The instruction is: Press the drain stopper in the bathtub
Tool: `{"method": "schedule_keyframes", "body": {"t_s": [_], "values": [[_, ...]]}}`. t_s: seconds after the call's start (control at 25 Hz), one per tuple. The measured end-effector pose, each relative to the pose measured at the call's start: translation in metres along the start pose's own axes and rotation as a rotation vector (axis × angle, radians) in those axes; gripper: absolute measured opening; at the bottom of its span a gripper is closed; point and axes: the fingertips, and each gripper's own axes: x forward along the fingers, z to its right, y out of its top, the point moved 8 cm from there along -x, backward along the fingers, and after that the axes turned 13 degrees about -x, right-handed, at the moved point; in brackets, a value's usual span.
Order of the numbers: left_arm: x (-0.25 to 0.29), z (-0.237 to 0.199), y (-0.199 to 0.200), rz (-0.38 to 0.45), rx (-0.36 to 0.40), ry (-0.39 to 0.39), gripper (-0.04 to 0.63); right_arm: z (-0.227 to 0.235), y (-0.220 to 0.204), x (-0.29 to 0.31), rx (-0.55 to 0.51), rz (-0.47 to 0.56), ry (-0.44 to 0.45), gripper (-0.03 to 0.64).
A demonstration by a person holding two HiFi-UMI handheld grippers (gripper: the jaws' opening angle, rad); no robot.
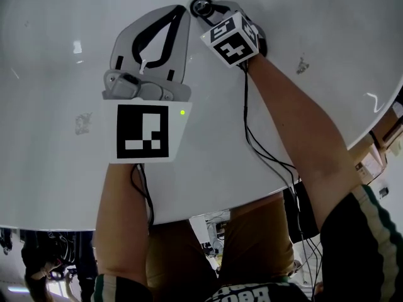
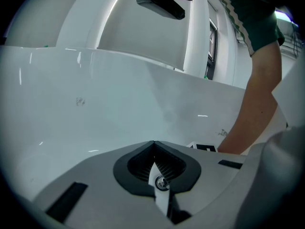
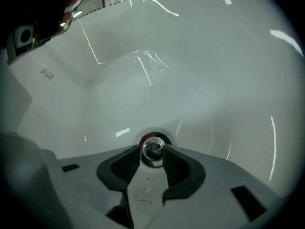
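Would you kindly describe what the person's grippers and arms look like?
Both are grey plastic with black ribbed pads. The left gripper carries a white cube with a black square marker and a green light; the right gripper has a similar cube. Black cables trail along both arms. The person wears dark short sleeves with pale stripes.

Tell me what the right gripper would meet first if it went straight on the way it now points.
The chrome drain stopper. It sits right at the tips of the right gripper, between the slightly parted jaws, in the white bathtub floor. Whether they touch it yet is unclear.
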Motion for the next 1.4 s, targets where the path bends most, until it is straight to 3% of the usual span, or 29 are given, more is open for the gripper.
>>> {"method": "schedule_keyframes", "body": {"t_s": [0.12, 0.24, 0.76, 1.4], "values": [[0.000, 0.003, 0.000, -0.016, 0.018, -0.004, 0.006, 0.003, 0.003, -0.012, 0.007, 0.017, 0.003, 0.150], [-0.004, 0.011, 0.008, -0.029, 0.085, -0.009, 0.006, 0.004, 0.010, -0.029, 0.031, 0.043, 0.003, 0.150], [-0.040, 0.026, 0.063, 0.005, 0.085, 0.006, 0.006, 0.007, 0.055, -0.114, 0.017, 0.139, -0.035, 0.152], [-0.104, 0.056, 0.124, -0.018, 0.189, -0.046, 0.006, -0.016, 0.108, -0.260, 0.015, 0.308, -0.148, 0.152]]}}
